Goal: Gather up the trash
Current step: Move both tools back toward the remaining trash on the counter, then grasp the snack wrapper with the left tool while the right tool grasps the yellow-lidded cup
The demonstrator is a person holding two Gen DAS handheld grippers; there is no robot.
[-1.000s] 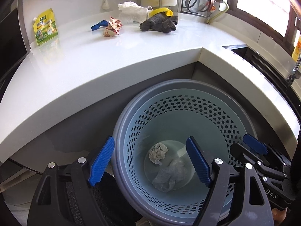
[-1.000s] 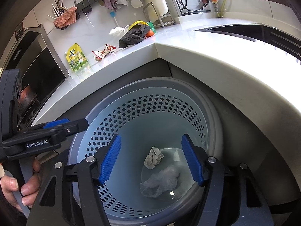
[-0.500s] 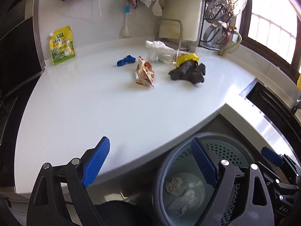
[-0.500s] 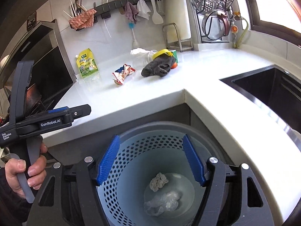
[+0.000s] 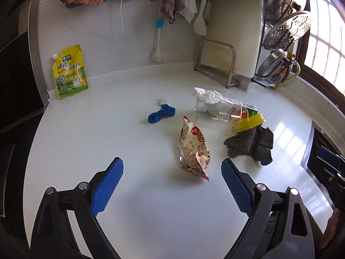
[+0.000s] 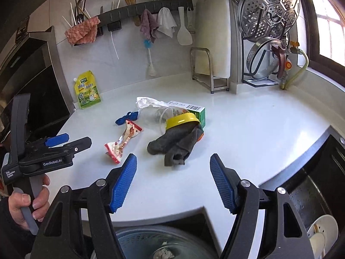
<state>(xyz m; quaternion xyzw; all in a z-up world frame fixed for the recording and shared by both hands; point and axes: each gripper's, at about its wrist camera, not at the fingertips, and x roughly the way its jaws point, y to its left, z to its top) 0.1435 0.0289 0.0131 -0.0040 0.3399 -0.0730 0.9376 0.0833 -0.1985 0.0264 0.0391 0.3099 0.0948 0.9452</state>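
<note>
Trash lies in a cluster on the white counter: a red-and-white snack wrapper, a clear plastic cup on its side, crumpled white plastic, a green carton, a yellow lid and a blue band. A dark cloth lies under the lid. My left gripper hovers just short of the wrapper, jaws opening, nothing between them. My right gripper is open and empty, just short of the cloth. The perforated bin's rim shows below the counter edge.
A yellow seasoning pouch leans on the back wall at the left. A cutting-board rack and a rack of steamer lids stand at the back right. A dark sink opens to the right. A hand holds the left gripper's handle.
Both grippers rose from over the bin to above the counter and moved toward the trash pile. The left jaws widened. The bin dropped to the bottom edge of view.
</note>
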